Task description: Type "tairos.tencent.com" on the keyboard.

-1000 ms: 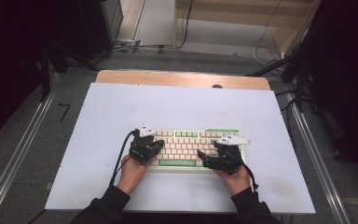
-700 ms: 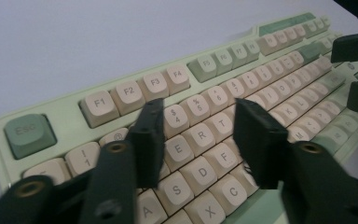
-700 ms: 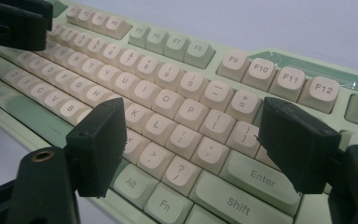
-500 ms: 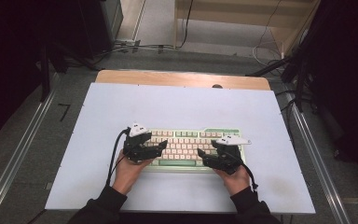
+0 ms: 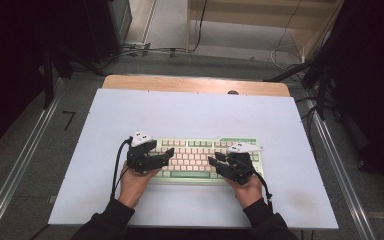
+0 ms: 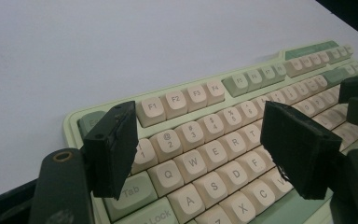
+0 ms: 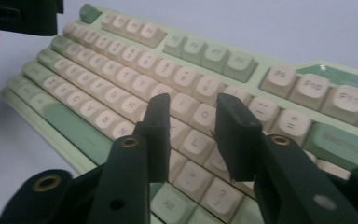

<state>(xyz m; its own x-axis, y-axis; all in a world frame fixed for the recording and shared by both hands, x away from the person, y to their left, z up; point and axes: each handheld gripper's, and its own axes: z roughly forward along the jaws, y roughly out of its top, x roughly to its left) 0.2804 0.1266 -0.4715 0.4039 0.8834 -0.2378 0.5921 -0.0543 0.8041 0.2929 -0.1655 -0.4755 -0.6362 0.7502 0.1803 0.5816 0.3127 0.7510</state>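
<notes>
Item: pale green plastic keyboard with cream keycaps (image 5: 205, 157), near edge of white table mat (image 5: 200, 110). Left gripper (image 5: 166, 156) over keyboard's left end, jaws wide, empty. Right gripper (image 5: 214, 161) over right half, jaws just closing, narrow gap, nothing between.

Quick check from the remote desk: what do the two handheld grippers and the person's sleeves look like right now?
Both are black. The left gripper and right gripper each carry a pale grey three-cornered plate with dark dots on top. Each has two flat, blocky black jaws on arms with brass-ringed holes. A black cable trails from the left one, another from the right. The sleeves are dark.
</notes>
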